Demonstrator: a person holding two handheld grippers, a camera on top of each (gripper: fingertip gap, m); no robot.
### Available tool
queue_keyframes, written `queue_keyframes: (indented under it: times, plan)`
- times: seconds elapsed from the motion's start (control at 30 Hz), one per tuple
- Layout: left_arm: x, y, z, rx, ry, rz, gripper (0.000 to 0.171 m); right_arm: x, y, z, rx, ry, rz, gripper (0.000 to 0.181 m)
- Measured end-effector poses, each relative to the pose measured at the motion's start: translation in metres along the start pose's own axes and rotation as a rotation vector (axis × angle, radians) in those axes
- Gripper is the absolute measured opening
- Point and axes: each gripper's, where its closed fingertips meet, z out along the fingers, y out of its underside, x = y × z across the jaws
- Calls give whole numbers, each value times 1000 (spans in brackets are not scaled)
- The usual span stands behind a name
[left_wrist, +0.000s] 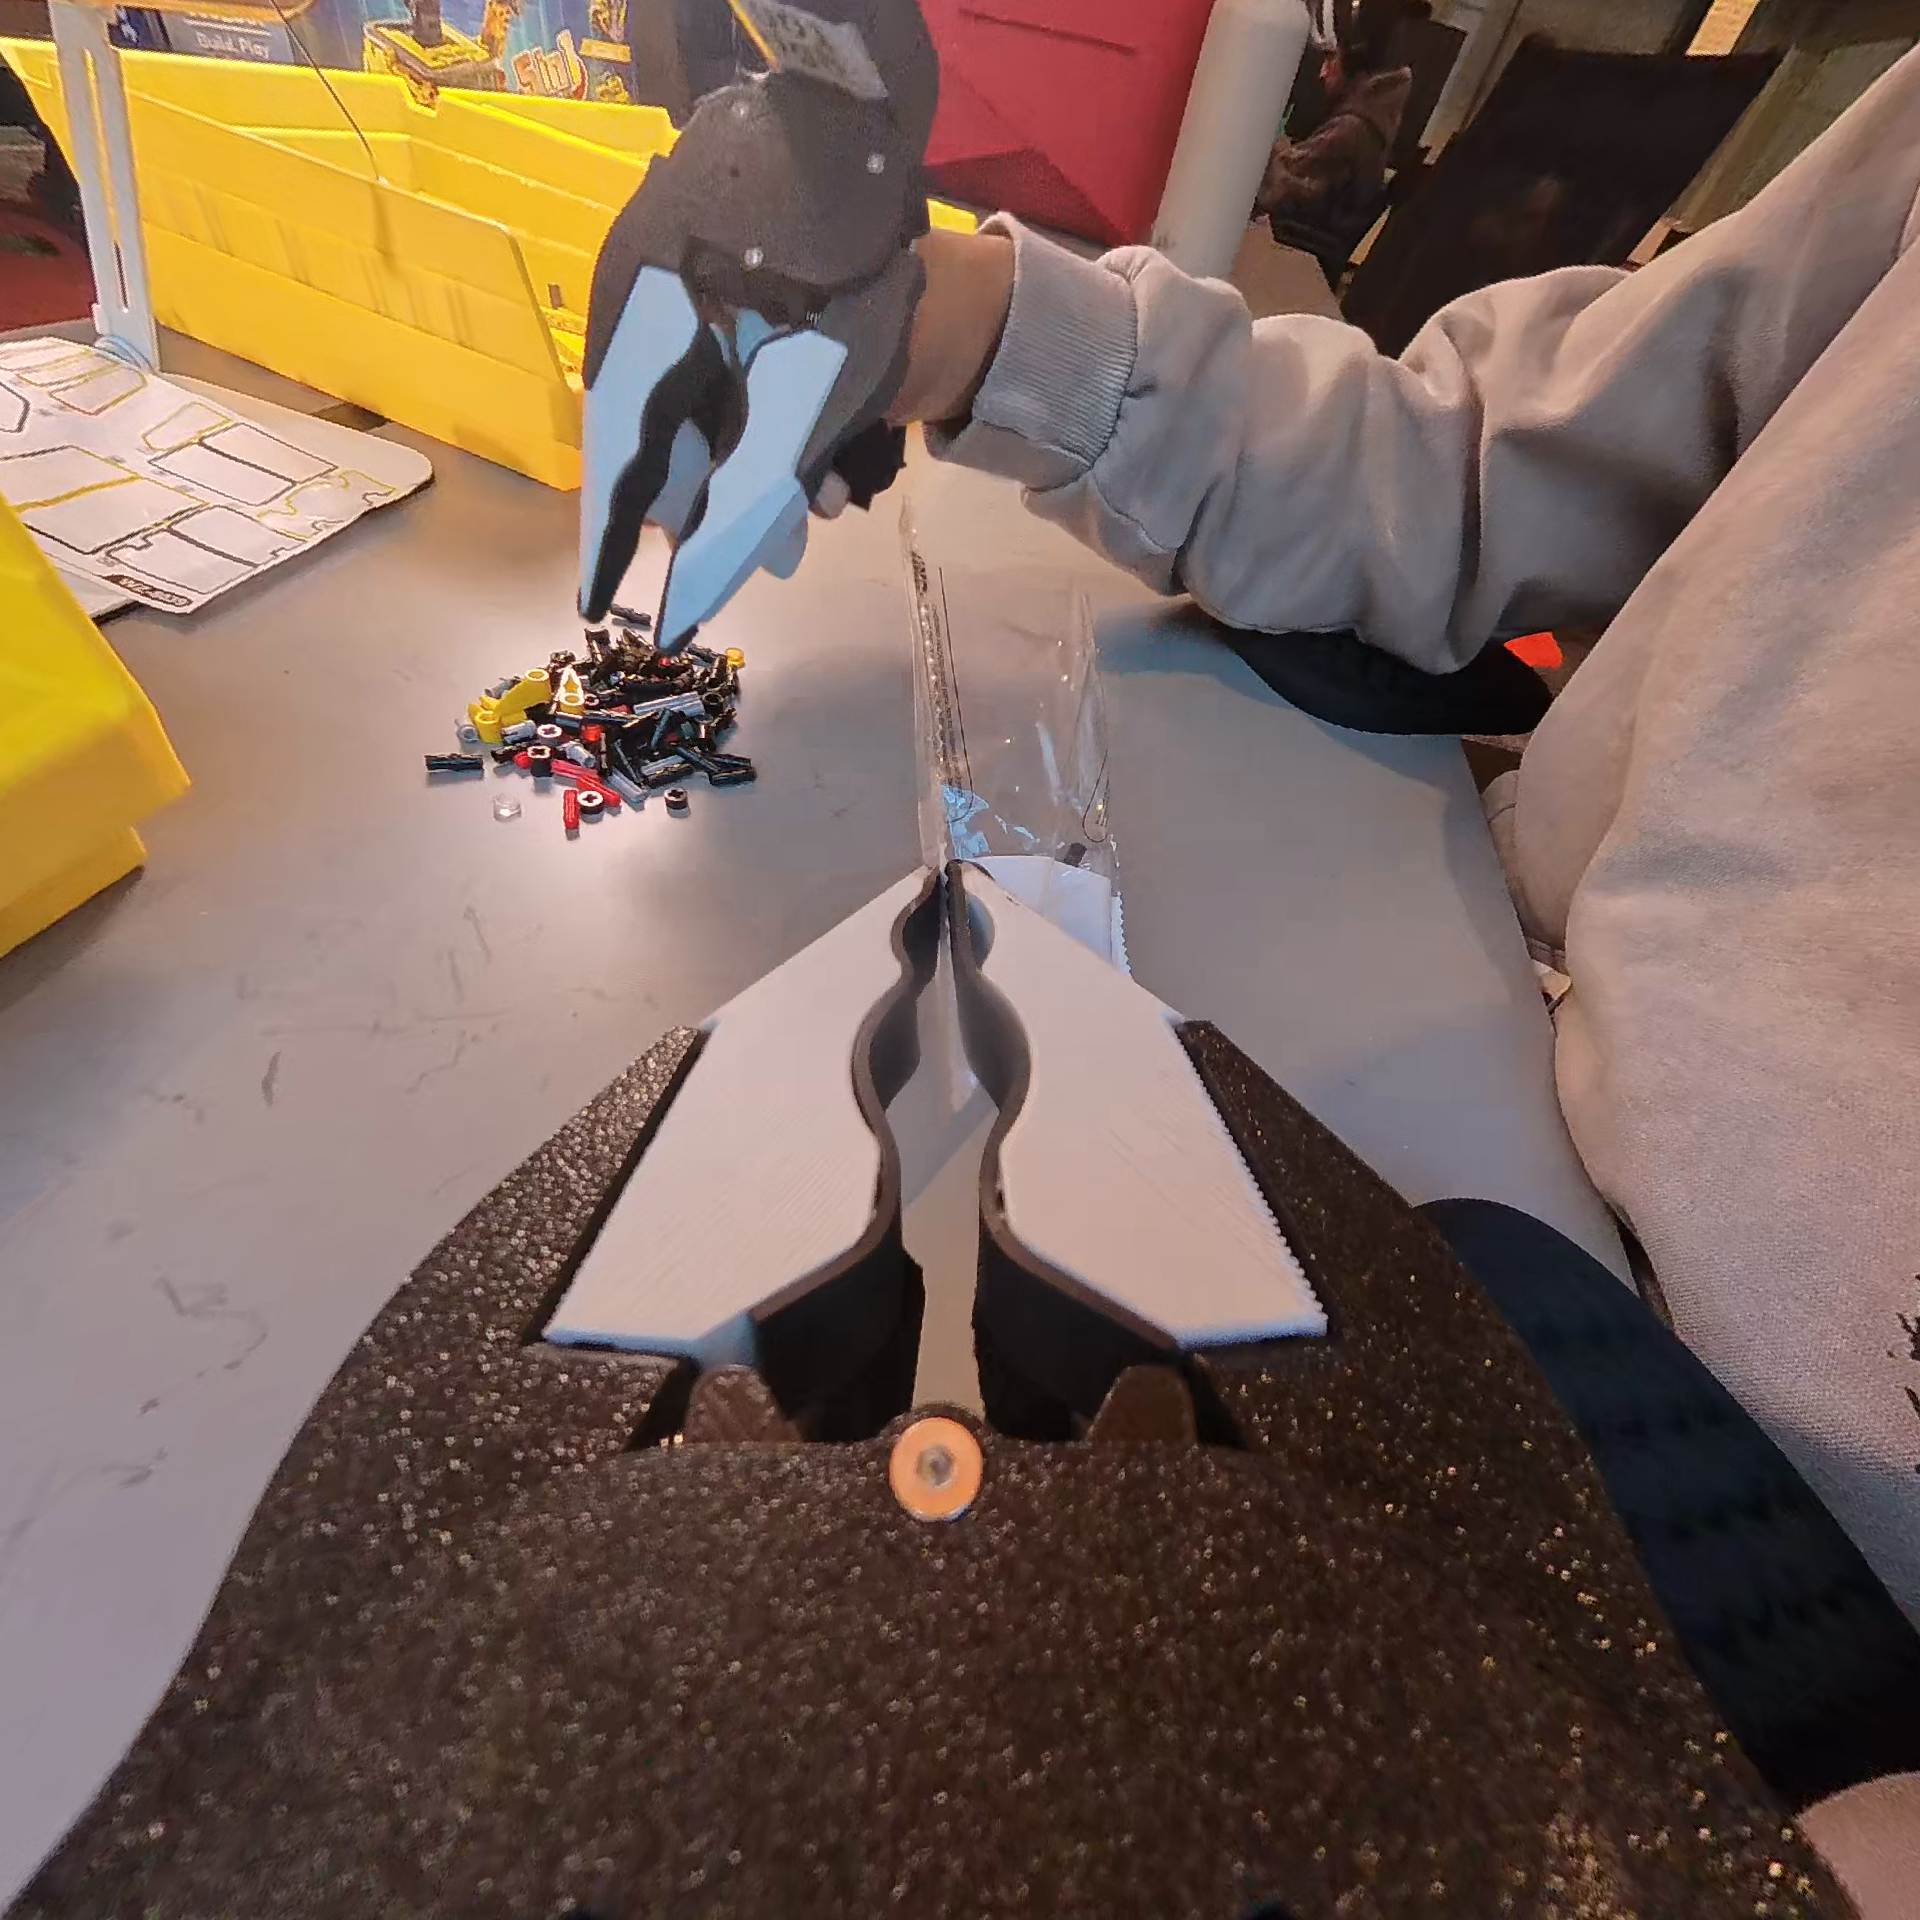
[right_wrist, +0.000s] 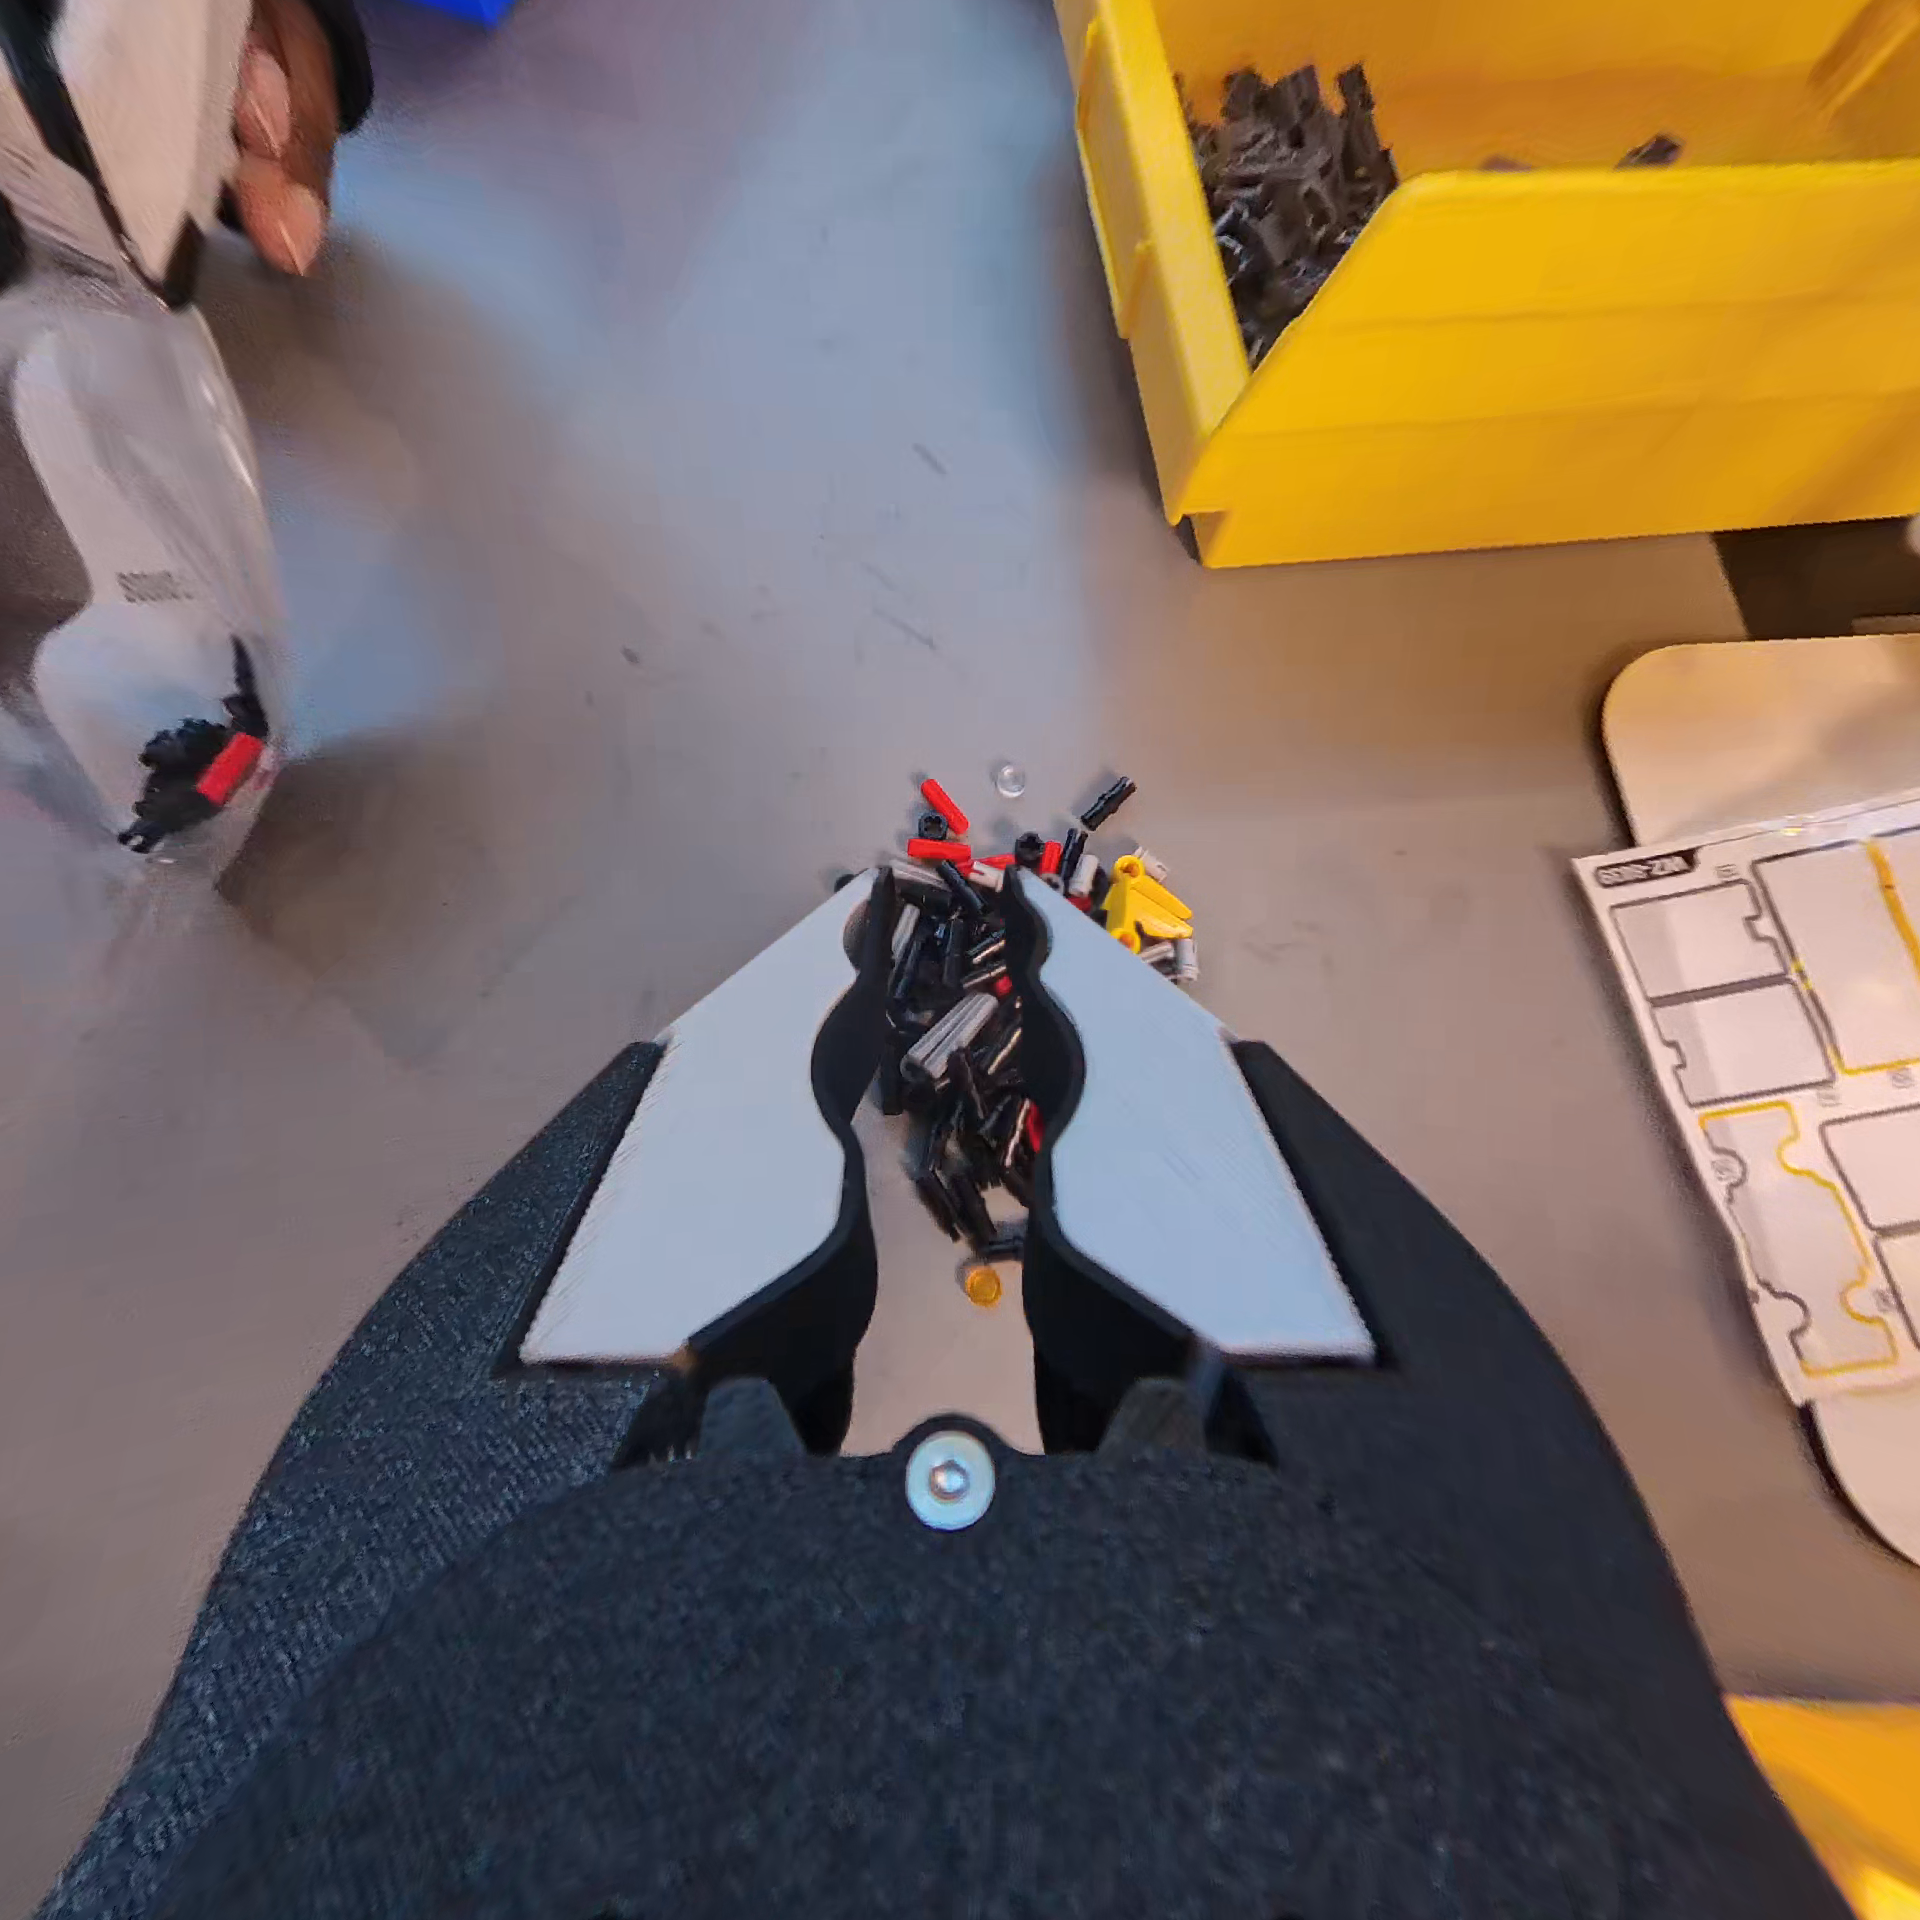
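Note:
A pile of small black, red, grey and yellow building pieces (left_wrist: 613, 717) lies on the grey table (left_wrist: 312, 987). My right gripper (right_wrist: 948, 878) is open, pointing down with its tips at the pile (right_wrist: 966, 1039), fingers on either side of several pieces. It shows in the left wrist view (left_wrist: 639, 623) over the pile's far edge. My left gripper (left_wrist: 945, 883) is shut on a clear plastic bag (left_wrist: 997, 748), which it holds up to the right of the pile. In the right wrist view the bag (right_wrist: 145, 582) hangs blurred at left with a few black and red pieces (right_wrist: 203, 779) at its bottom.
A yellow bin (right_wrist: 1455, 312) holding black pieces stands beyond the pile. More yellow bins (left_wrist: 364, 281) line the back and the left edge (left_wrist: 52, 748). A printed sheet (right_wrist: 1787, 1039) lies beside the pile. A person's grey sleeve (left_wrist: 1351, 447) reaches in from the right. The gap from one gripper's tips to the other's is roughly 15 cm.

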Motion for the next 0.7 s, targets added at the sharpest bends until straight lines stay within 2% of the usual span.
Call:
queue_keyframes:
  times: [0.17, 0.3, 0.43, 0.53, 0.7]
  plan:
    - [-1, 1, 0, -3, -1, -6, 0, -3, 5, 32, -120, -43, -116, 21]
    - [-1, 2, 1, -4, -1, -10, 0, -3, 0, 46, -215, -94, -179, 20]
    - [-1, 3, 0, -5, -2, -7, 0, -3, 11, 55, -320, -143, -194, 15]
    - [0, 2, -1, 1, 0, -7, 0, -3, 11, 55, -311, -153, -177, 4]
    - [0, 2, 0, -1, 5, -4, 0, -3, 13, 51, -311, -159, -177, 3]
